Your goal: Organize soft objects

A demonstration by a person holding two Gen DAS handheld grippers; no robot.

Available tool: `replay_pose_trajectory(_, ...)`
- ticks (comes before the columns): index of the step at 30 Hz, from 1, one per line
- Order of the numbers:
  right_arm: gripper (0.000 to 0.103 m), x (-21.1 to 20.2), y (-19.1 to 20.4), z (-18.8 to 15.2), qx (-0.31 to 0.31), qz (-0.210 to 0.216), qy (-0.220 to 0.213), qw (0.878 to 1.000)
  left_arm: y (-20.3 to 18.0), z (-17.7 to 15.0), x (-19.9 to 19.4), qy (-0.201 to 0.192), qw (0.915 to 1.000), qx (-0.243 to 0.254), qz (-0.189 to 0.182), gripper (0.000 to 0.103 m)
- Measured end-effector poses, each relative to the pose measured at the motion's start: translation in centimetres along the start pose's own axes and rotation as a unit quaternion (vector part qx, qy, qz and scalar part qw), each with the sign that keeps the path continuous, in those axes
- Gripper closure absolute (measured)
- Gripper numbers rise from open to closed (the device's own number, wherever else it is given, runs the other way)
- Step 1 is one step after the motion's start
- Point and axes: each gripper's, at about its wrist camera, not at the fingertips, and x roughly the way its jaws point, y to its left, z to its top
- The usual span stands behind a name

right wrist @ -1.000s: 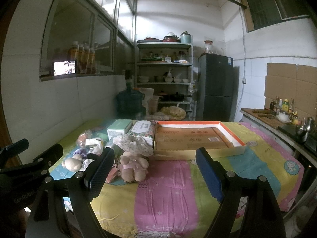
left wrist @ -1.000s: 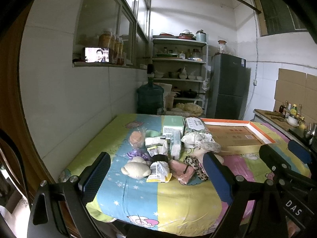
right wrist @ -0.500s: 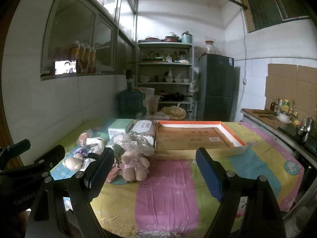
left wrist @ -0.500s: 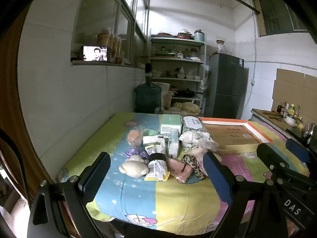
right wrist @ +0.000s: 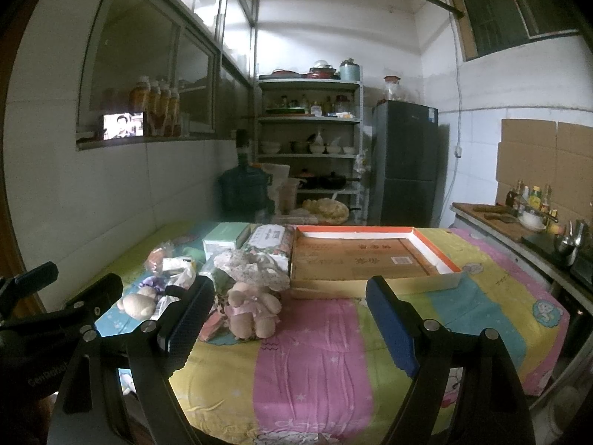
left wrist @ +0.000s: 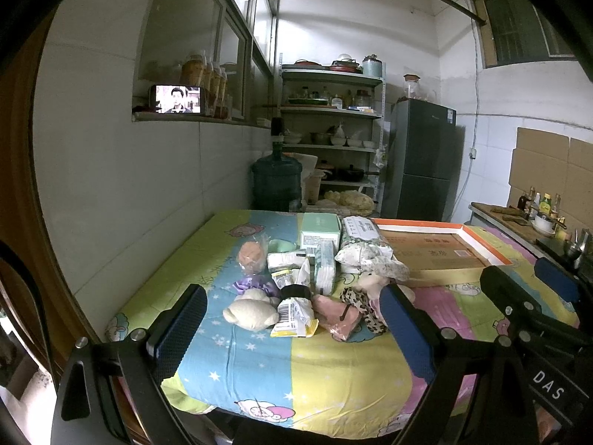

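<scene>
A heap of soft things lies on the cartoon-print table cover: a cream plush toy, a pink plush bear, a leopard-print cloth, a pink pouch, a floral fabric bundle and several wrapped packets. Beside the heap sits a shallow cardboard tray with an orange rim, nothing inside it. My left gripper hangs open in front of the heap, holding nothing. My right gripper is open too, above the table's near edge between the bear and the tray.
A green box and a tissue pack stand behind the heap. A water jug, shelving and a fridge line the back wall. A counter with bottles runs along the right. A tiled wall borders the left.
Both grippers have risen and drawn back slightly, so the table sits a little lower in both views. Nothing on the table has moved.
</scene>
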Motion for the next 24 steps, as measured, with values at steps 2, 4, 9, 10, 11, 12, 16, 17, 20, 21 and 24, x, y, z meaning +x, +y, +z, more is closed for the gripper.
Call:
replay_pose_trajectory(2, 0.018, 0.0, 0.0, 0.0, 0.0, 0.0, 0.0, 1.0, 0.0, 0.0, 0.0, 0.0, 1.0, 0.001, 0.0, 0.008)
replay_pose_trajectory(4, 0.018, 0.0, 0.0, 0.0, 0.0, 0.0, 0.0, 1.0, 0.0, 0.0, 0.0, 0.0, 1.0, 0.001, 0.002, 0.008)
replay_pose_trajectory(9, 0.018, 0.1, 0.2, -0.3, -0.001, -0.002, 0.002, 1.0, 0.4, -0.5, 0.3, 0.003, 1.0, -0.007, 0.0, 0.008)
replay_pose_trajectory(10, 0.018, 0.4, 0.4, -0.6, -0.002, -0.001, 0.004, 1.0, 0.6, -0.5, 0.4, 0.004, 1.0, -0.009, 0.0, 0.008)
replay_pose_trajectory(11, 0.018, 0.5, 0.4, -0.7, -0.002, 0.0, 0.005, 1.0, 0.7, -0.6, 0.6, 0.006, 0.9999, -0.011, 0.0, 0.008)
replay_pose_trajectory(12, 0.018, 0.7, 0.4, -0.8, -0.002, 0.0, 0.008, 1.0, 0.9, -0.7, 0.7, 0.008, 0.9999, -0.013, -0.001, 0.008)
replay_pose_trajectory(16, 0.018, 1.8, 0.4, -1.5, -0.005, 0.009, 0.021, 1.0, 1.9, -1.3, 1.5, 0.015, 0.9996, -0.021, -0.008, 0.008)
replay_pose_trajectory(17, 0.018, 2.0, 0.3, -1.5, -0.005, 0.011, 0.023, 1.0, 2.1, -1.5, 1.8, 0.017, 0.9996, -0.022, -0.009, 0.008)
replay_pose_trajectory(20, 0.018, 2.8, 0.1, -1.8, -0.004, 0.02, 0.033, 0.999, 3.9, -1.6, 3.1, 0.025, 0.9992, -0.028, -0.016, 0.008)
replay_pose_trajectory(21, 0.018, 3.2, 0.0, -1.9, -0.003, 0.023, 0.036, 0.999, 4.1, -1.7, 3.4, 0.027, 0.999, -0.03, -0.017, 0.008)
replay_pose_trajectory(24, 0.018, 4.2, -0.3, -2.2, -0.001, 0.033, 0.041, 0.999, 4.9, -1.9, 4.5, 0.035, 0.9985, -0.036, -0.022, 0.008)
